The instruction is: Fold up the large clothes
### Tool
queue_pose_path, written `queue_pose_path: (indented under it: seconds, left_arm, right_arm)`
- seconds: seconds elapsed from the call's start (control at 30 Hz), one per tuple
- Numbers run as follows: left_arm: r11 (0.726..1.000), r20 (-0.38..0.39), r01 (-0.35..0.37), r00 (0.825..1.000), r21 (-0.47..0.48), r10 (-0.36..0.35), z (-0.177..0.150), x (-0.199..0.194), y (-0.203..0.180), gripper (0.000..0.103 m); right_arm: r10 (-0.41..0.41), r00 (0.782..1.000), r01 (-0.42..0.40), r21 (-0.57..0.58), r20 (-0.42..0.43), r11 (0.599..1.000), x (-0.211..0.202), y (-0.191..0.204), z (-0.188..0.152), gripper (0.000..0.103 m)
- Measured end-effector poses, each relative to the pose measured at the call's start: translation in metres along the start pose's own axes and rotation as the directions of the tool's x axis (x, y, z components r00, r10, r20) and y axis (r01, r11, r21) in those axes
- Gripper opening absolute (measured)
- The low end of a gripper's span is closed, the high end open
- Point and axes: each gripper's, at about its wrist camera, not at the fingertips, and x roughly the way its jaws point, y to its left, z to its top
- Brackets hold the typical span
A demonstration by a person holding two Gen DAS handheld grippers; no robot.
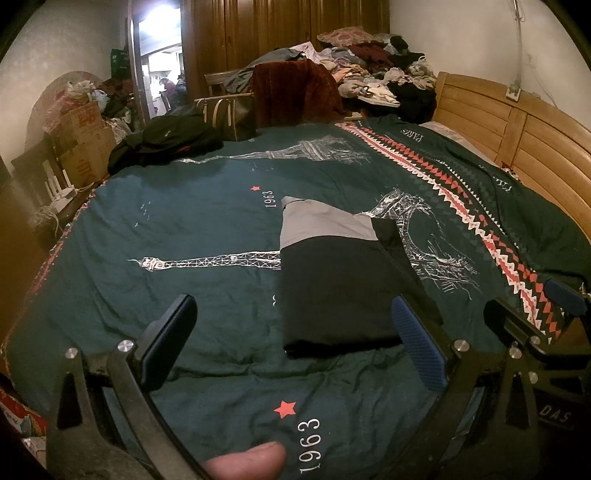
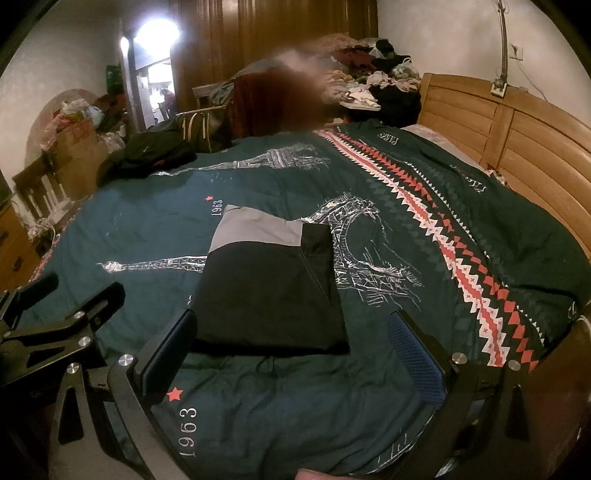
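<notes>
Folded garment [image 1: 332,291]: black-and-grey, flat on quilt [image 1: 184,221], 12 o'clock of both tools | left gripper [image 1: 295,343]: jaws spread, empty | right gripper [image 2: 295,343]: jaws spread, empty | Risk: a one-layer pinch could drag the stack, undoing folds.

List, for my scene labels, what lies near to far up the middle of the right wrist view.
Red star → folded black and grey garment → tower print on the green bedspread → dark red cloth → wooden wardrobe.
</notes>
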Motion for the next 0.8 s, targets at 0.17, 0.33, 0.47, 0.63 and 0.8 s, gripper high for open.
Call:
queue_pose_path:
  seconds: [0.17, 0.33, 0.47, 0.63, 0.8]
  left_arm:
    - [1.000, 0.001, -0.002, 1.000, 0.001, 0.002, -0.0003, 0.0001, -0.0008, 0.103]
    - [1.000, 0.002, -0.001, 1.000, 0.001, 0.001, 0.0006, -0.0001, 0.0001, 0.103]
    - [1.000, 0.003, 0.000, 1.000, 0.003, 0.000, 0.0018, 0.0010, -0.0038, 0.103]
    - [1.000, 0.003, 0.001, 1.000, 0.003, -0.001, 0.0015, 0.0018, -0.0044, 0.103]
    - [1.000, 0.004, 0.001, 1.000, 0.006, -0.002, 0.0022, 0.0025, -0.0067, 0.103]
  right_arm:
    - [-0.001, 1.000, 0.001, 0.000, 0.001, 1.000, 0.0001, -0.0002, 0.0002, 0.103]
    - [0.000, 1.000, 0.000, 0.001, 0.001, 1.000, -0.0001, 0.0002, 0.0001, 0.103]
    - [-0.001, 1.000, 0.001, 0.000, 0.000, 1.000, 0.0002, 0.0005, 0.0000, 0.103]
    - [0.001, 1.000, -0.001, 0.000, -0.004, 1.000, 0.0013, -0.0003, -0.0008, 0.103]
    - [0.000, 1.000, 0.000, 0.001, -0.005, 1.000, 0.0021, -0.0006, -0.0024, 0.103]
